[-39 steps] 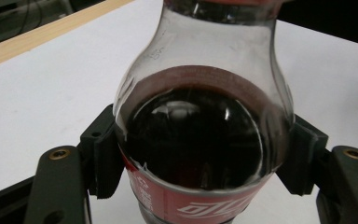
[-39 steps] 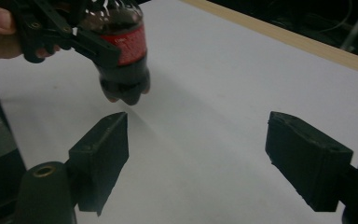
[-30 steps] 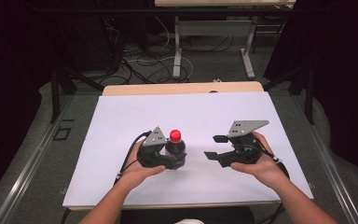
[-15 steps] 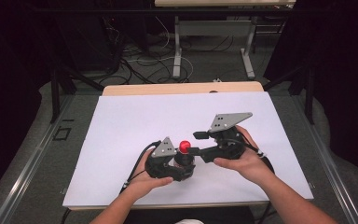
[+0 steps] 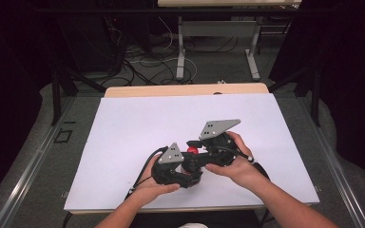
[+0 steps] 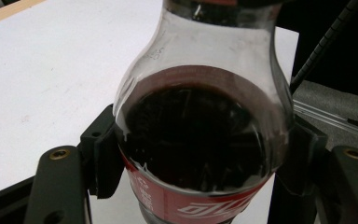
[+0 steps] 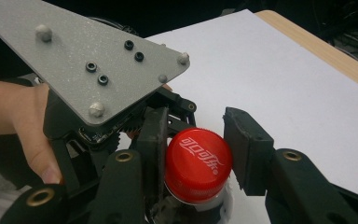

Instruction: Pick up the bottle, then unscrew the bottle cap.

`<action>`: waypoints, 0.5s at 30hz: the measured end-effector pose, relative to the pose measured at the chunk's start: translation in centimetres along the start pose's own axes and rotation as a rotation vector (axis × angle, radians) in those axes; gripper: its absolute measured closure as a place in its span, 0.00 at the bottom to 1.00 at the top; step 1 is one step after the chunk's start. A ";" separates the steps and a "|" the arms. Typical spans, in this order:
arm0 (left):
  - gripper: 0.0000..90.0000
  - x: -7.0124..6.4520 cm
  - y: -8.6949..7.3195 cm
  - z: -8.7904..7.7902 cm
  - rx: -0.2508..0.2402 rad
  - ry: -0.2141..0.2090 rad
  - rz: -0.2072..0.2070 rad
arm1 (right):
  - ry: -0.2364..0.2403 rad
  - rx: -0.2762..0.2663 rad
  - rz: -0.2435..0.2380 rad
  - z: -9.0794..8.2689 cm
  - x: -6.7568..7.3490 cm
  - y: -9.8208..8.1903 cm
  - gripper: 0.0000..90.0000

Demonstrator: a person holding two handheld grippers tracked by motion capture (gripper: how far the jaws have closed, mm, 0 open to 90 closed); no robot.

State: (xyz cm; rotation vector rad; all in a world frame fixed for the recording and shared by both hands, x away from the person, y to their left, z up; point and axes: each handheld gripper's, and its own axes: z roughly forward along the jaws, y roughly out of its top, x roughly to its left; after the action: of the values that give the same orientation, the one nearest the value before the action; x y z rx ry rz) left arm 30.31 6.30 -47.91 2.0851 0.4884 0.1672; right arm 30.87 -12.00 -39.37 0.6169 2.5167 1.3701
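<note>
A cola bottle (image 6: 200, 116) with dark drink and a red label stands upright on the white table (image 5: 138, 123). My left gripper (image 6: 204, 156) is shut on its body, with a pad (image 6: 103, 154) pressed on each side. In the high view the left gripper (image 5: 186, 167) sits low at the table's front middle. The bottle's red cap (image 7: 196, 164) lies between the pads of my right gripper (image 7: 196, 148), whose jaws have just been closing and now press on the cap. From above, the right gripper (image 5: 193, 148) reaches in from the right onto the cap (image 5: 192, 151).
The left gripper's grey three-cornered plate (image 7: 88, 60) and the hand (image 7: 28, 121) holding it crowd close to the right gripper's jaws. A wooden strip (image 5: 185, 90) edges the table's far side. Cables and table legs (image 5: 180, 52) lie on the floor beyond.
The right gripper moved left toward the bottle and closed its jaws on the red cap. The left gripper shifted slightly toward the front of the table with the bottle.
</note>
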 end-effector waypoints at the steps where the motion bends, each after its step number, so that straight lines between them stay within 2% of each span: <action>1: 0.34 -0.1 0.0 -0.1 0.007 -0.004 -0.004 | 0.007 0.011 0.002 -0.1 0.0 0.0 0.68; 2: 0.34 -0.2 -0.1 0.0 -0.002 -0.005 -0.008 | 0.015 0.011 0.001 -0.1 -0.1 0.0 0.68; 3: 0.34 -0.1 0.0 -0.1 0.001 -0.002 0.012 | 0.024 0.014 -0.003 -0.2 -0.1 0.0 0.68; 7: 0.34 -0.1 0.0 -0.1 0.004 -0.011 0.017 | 0.081 0.018 -0.029 -0.2 -0.7 0.1 0.68; 9: 0.34 -0.2 0.1 -0.2 0.005 -0.043 0.005 | 0.133 0.014 -0.062 -0.2 -1.2 0.2 0.68; 10: 0.34 -0.2 0.1 -0.3 0.004 -0.046 0.016 | 0.160 0.022 -0.051 -0.3 -1.4 0.2 0.69; 11: 0.34 -0.2 0.1 -0.3 0.005 -0.057 0.013 | 0.200 0.018 -0.088 -0.2 -1.7 0.3 0.69; 14: 0.34 -0.3 0.1 -0.3 0.001 -0.085 0.025 | 0.302 0.015 -0.145 -0.2 -2.4 0.4 0.69; 15: 0.34 -0.4 0.1 -0.3 -0.001 -0.086 0.030 | 0.335 0.029 -0.160 -0.2 -2.7 0.5 0.69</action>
State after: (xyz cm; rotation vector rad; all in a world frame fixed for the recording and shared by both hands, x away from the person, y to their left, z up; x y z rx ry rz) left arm 29.91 6.30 -47.60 2.0895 0.4051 0.0949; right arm 33.31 -13.12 -38.88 0.1955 2.7737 1.4841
